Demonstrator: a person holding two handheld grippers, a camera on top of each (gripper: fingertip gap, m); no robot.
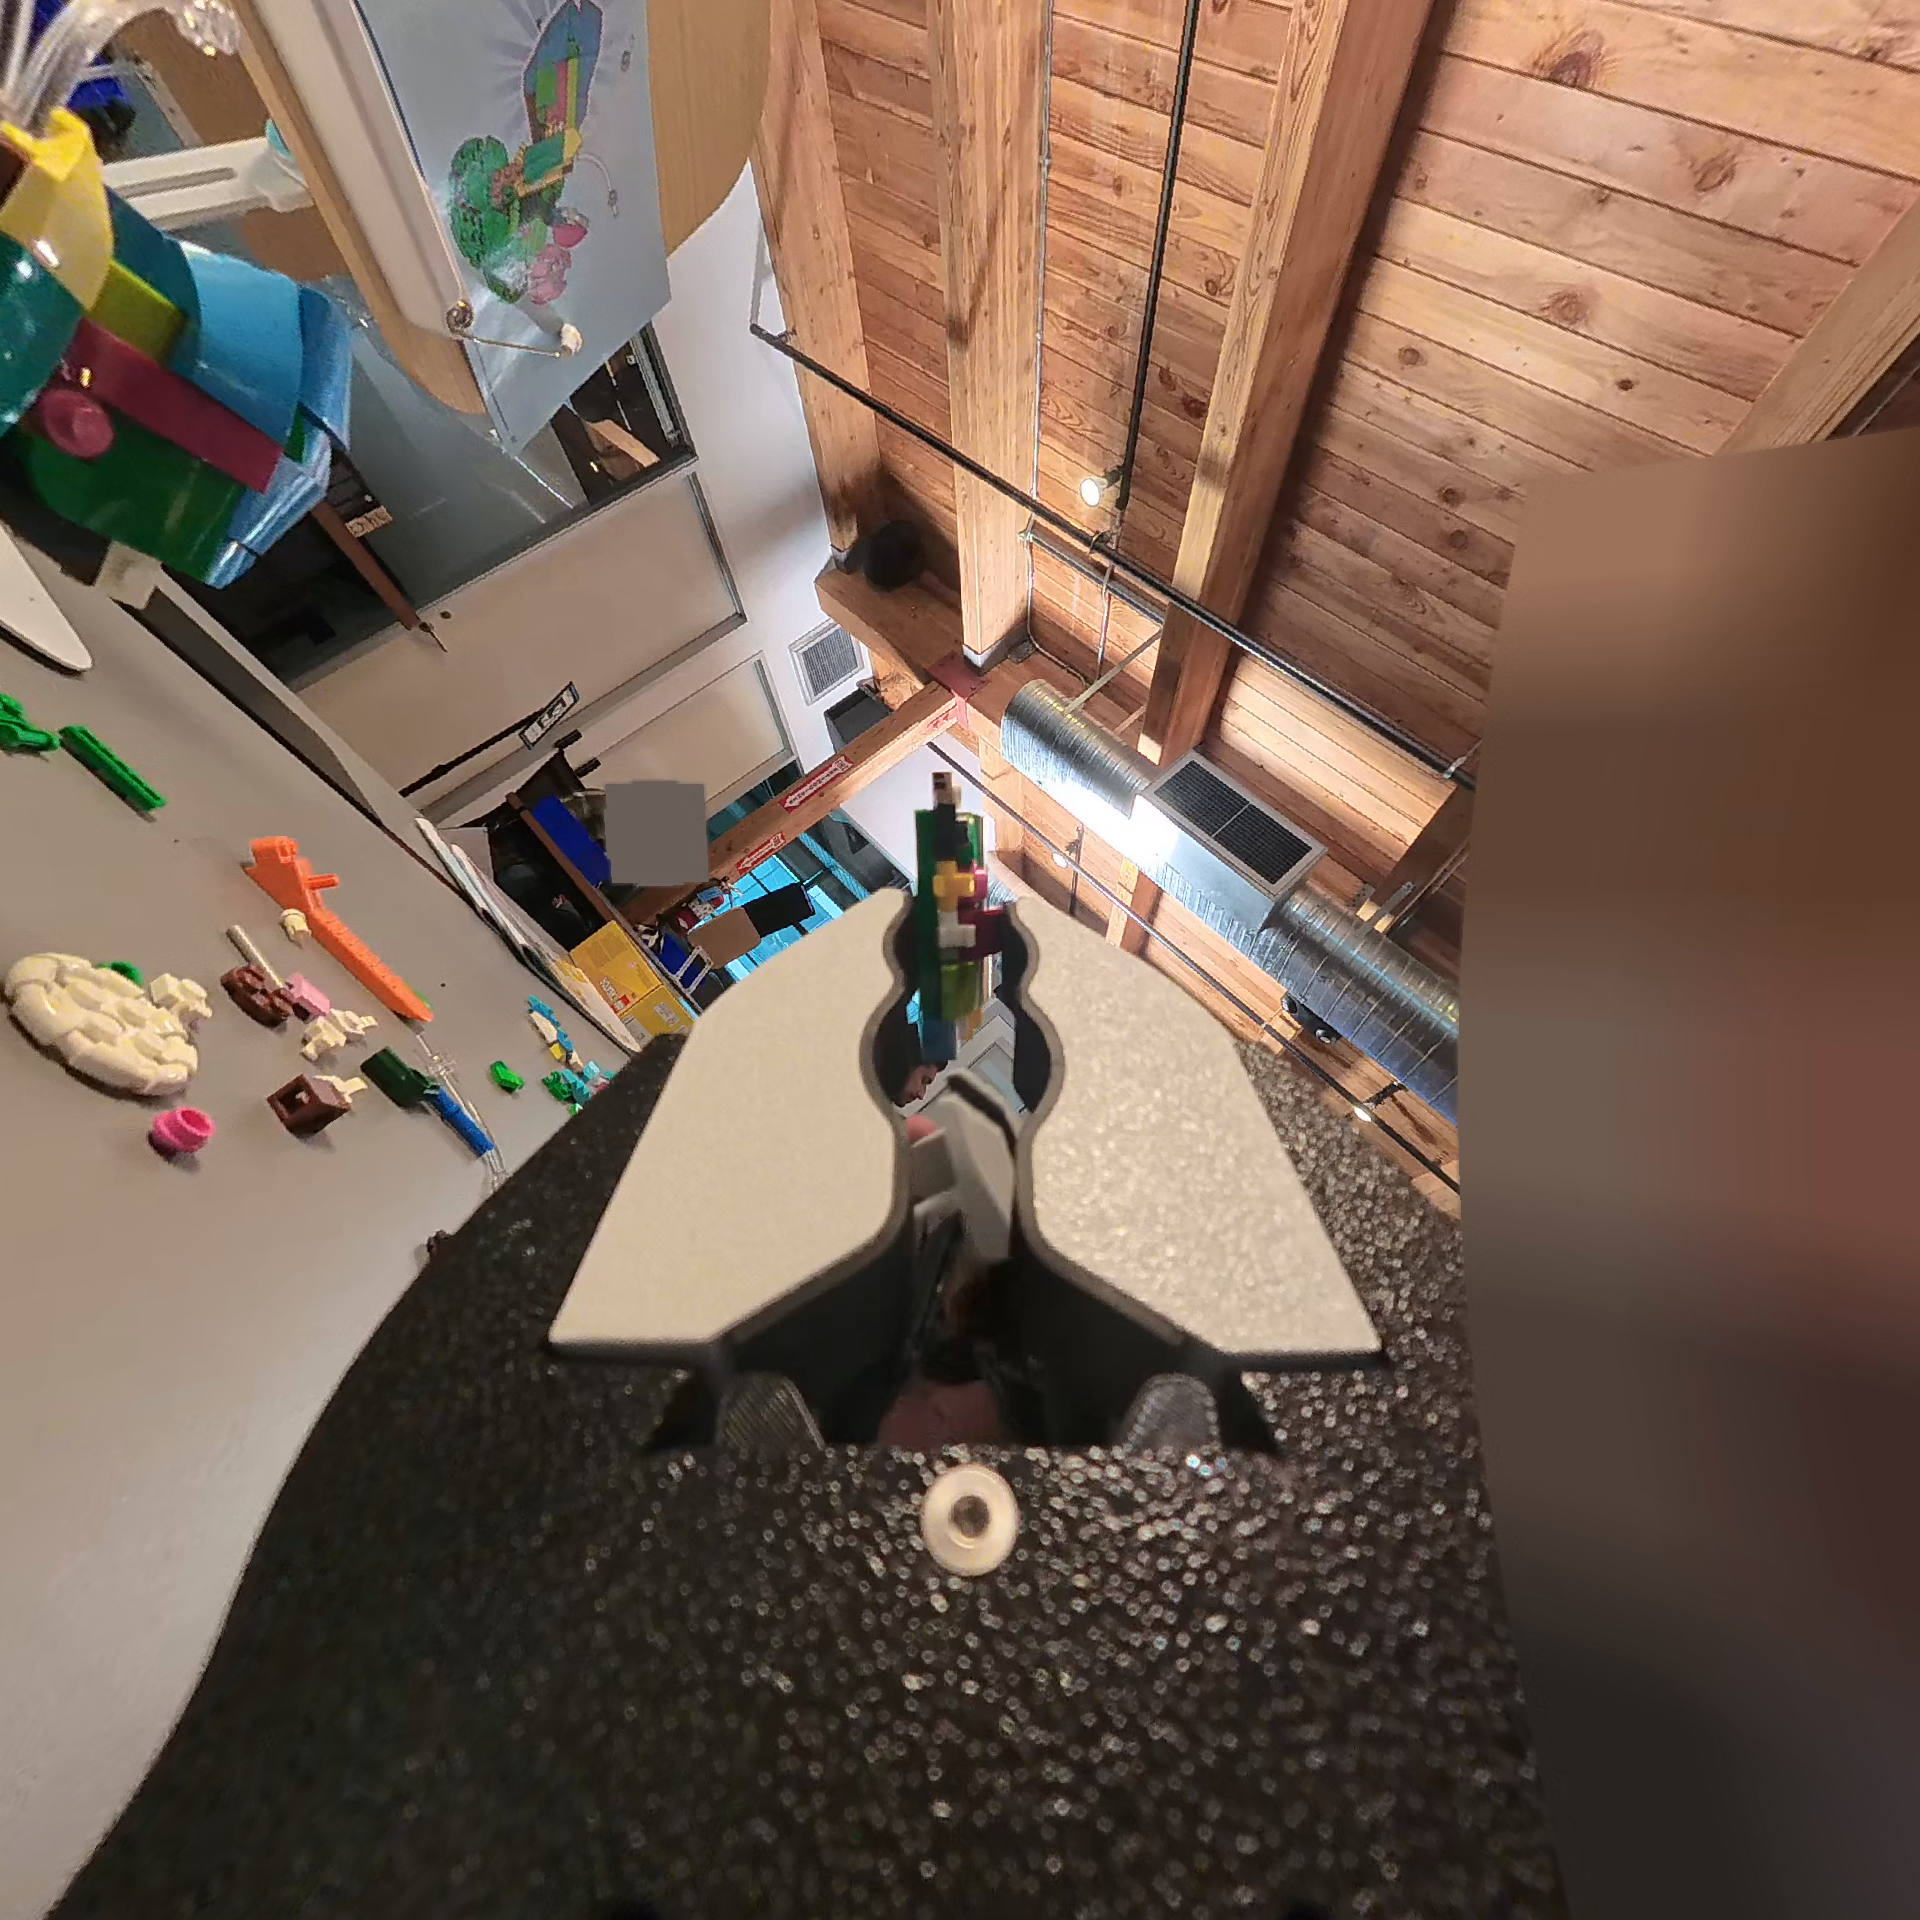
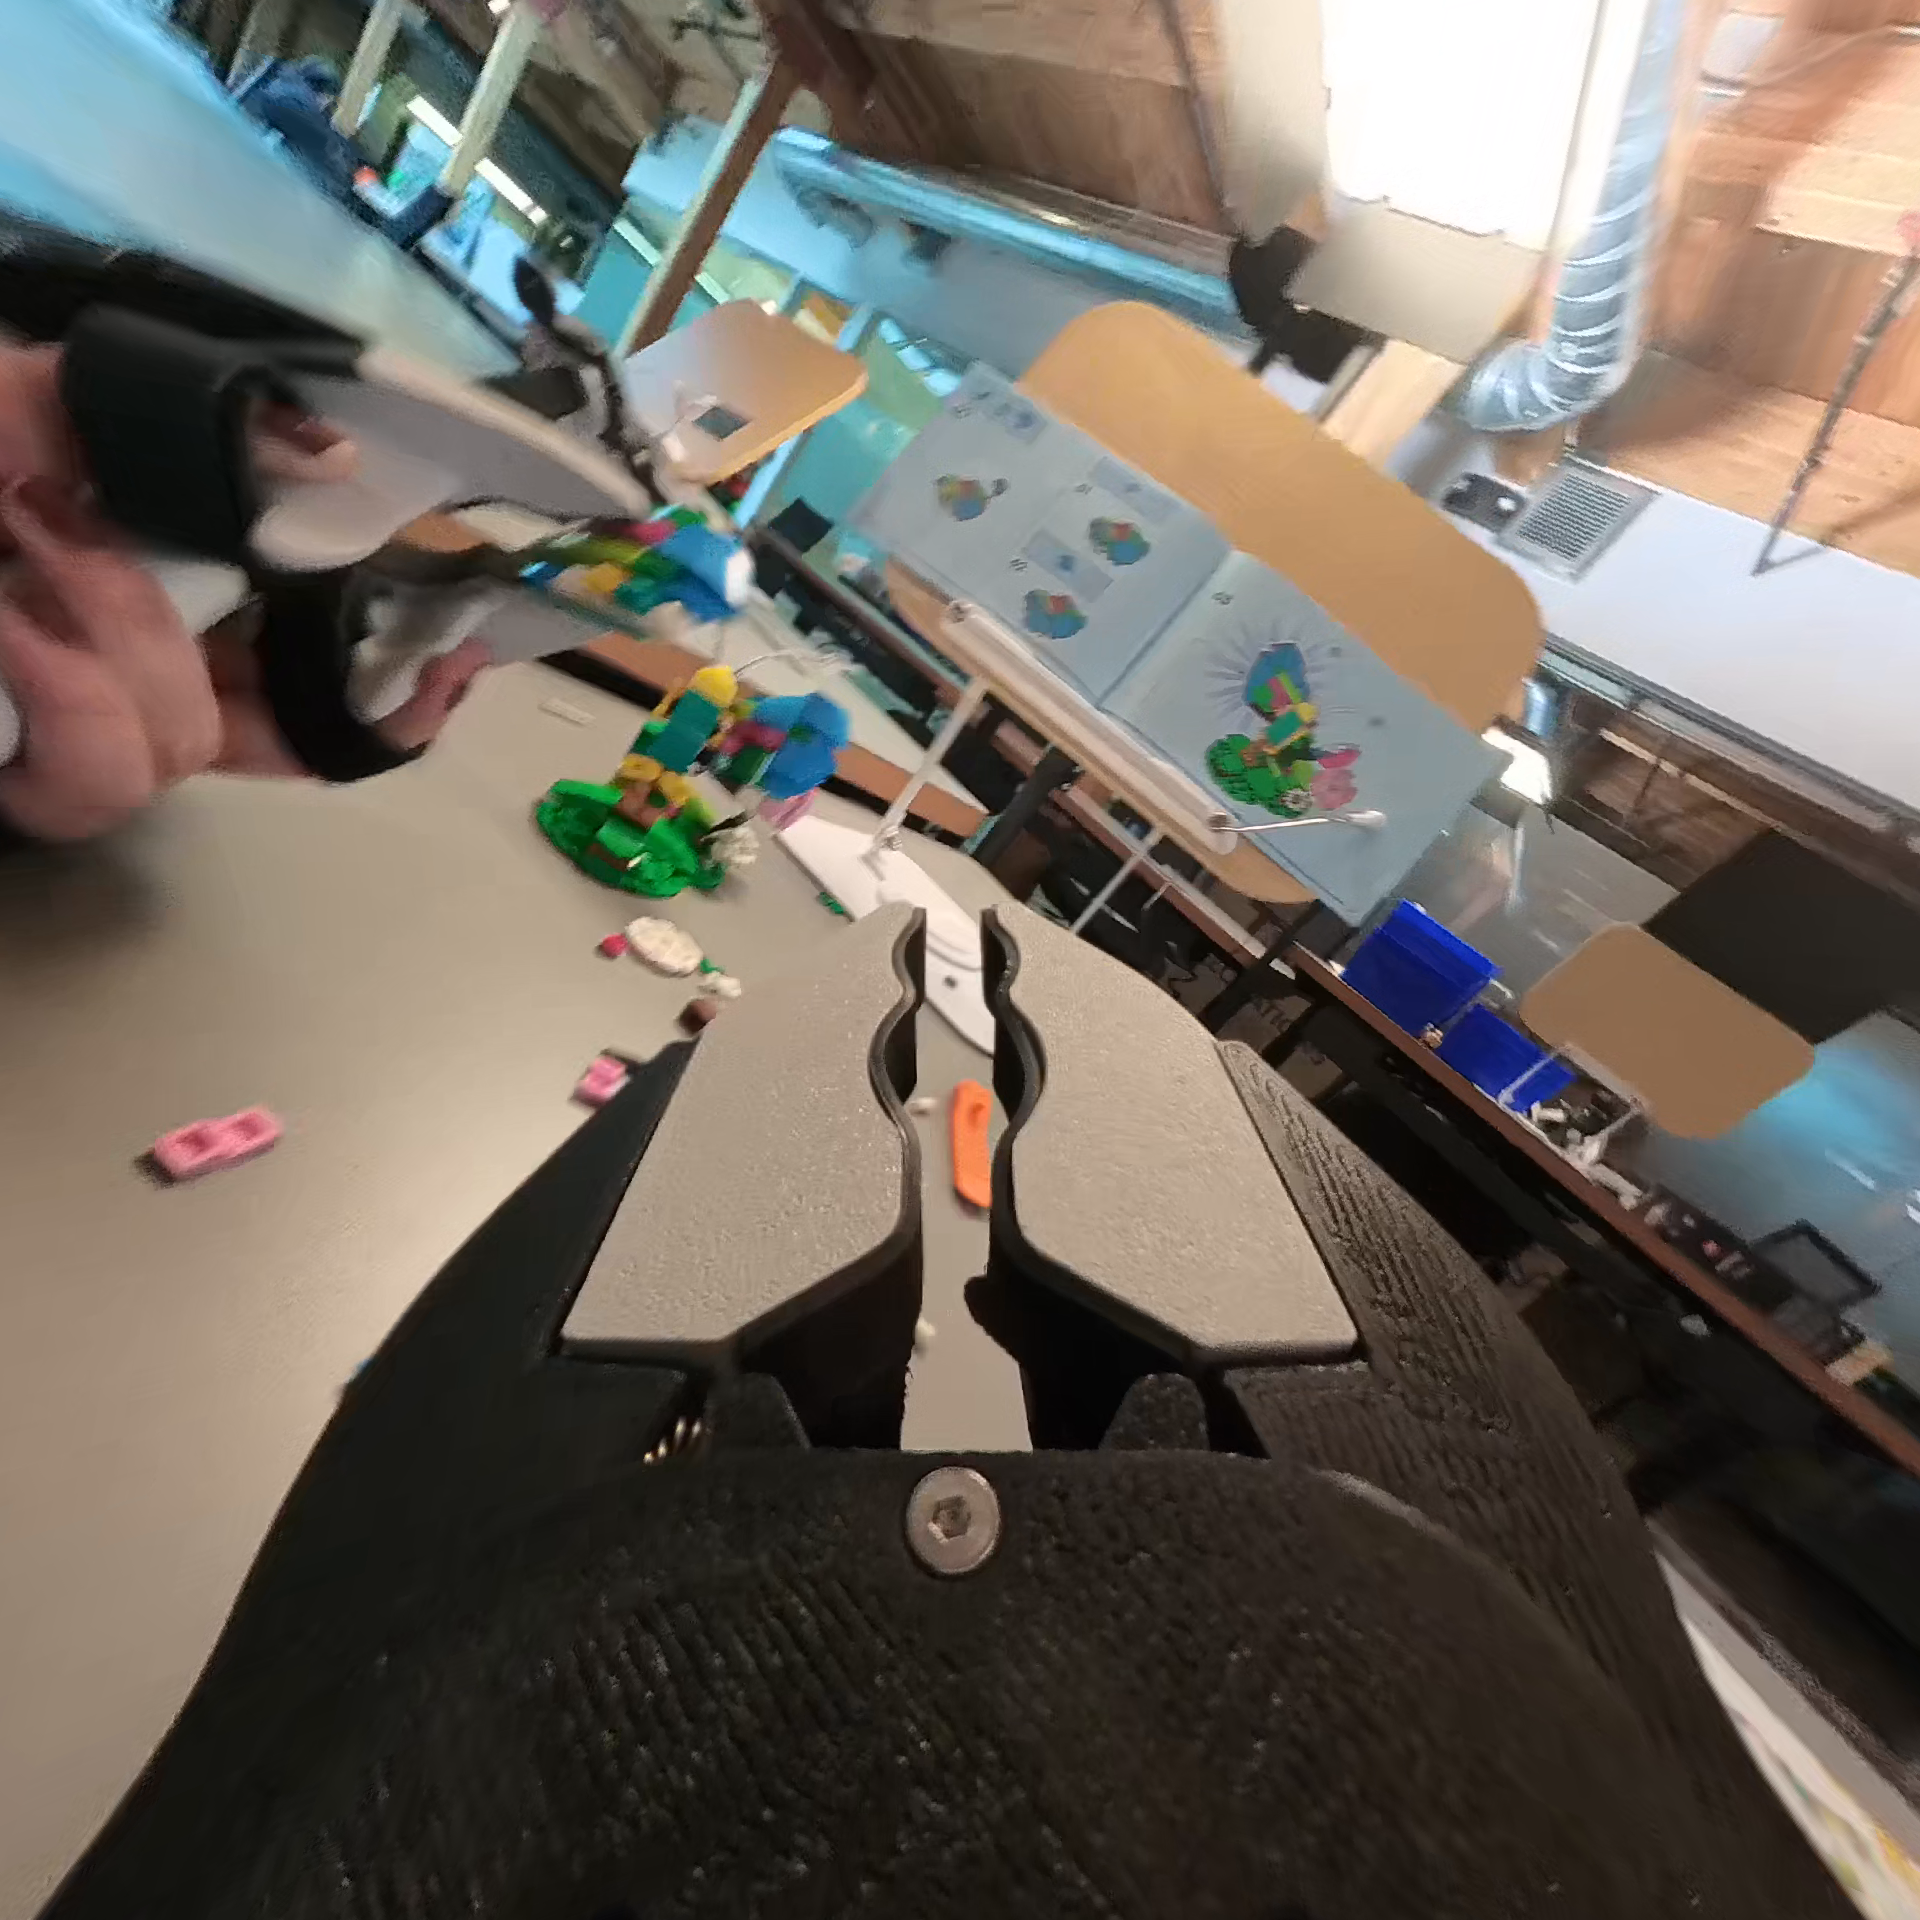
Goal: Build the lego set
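Note:
My left gripper (image 1: 961, 914) points up toward the ceiling and is shut on a small lego sub-assembly (image 1: 951, 883) of green, yellow, magenta and white bricks. In the right wrist view a hand holds this gripper (image 2: 665, 520) above the table, with the blue, green and pink assembly (image 2: 686, 571) at its tips. The main lego model (image 2: 675, 790) stands on a green base on the grey table (image 2: 312, 1039); it also shows at the top left of the left wrist view (image 1: 125, 364). My right gripper (image 2: 953, 920) is slightly open and empty, low over the table.
Loose pieces lie on the table: a white cloud piece (image 1: 99, 1023), an orange brick separator (image 1: 338, 940), a pink round piece (image 1: 182, 1130), brown and green bits, and a pink plate (image 2: 218, 1138). An open instruction booklet (image 2: 1195, 665) stands on a holder behind the model. One gripper's finger ends stand about 12 cm off the other's. The pink round piece (image 1: 182, 1130) is about 12 cm from my left fingertips and 20 cm from my right. My right wrist view (image 2: 597, 943) looks at it from another angle.

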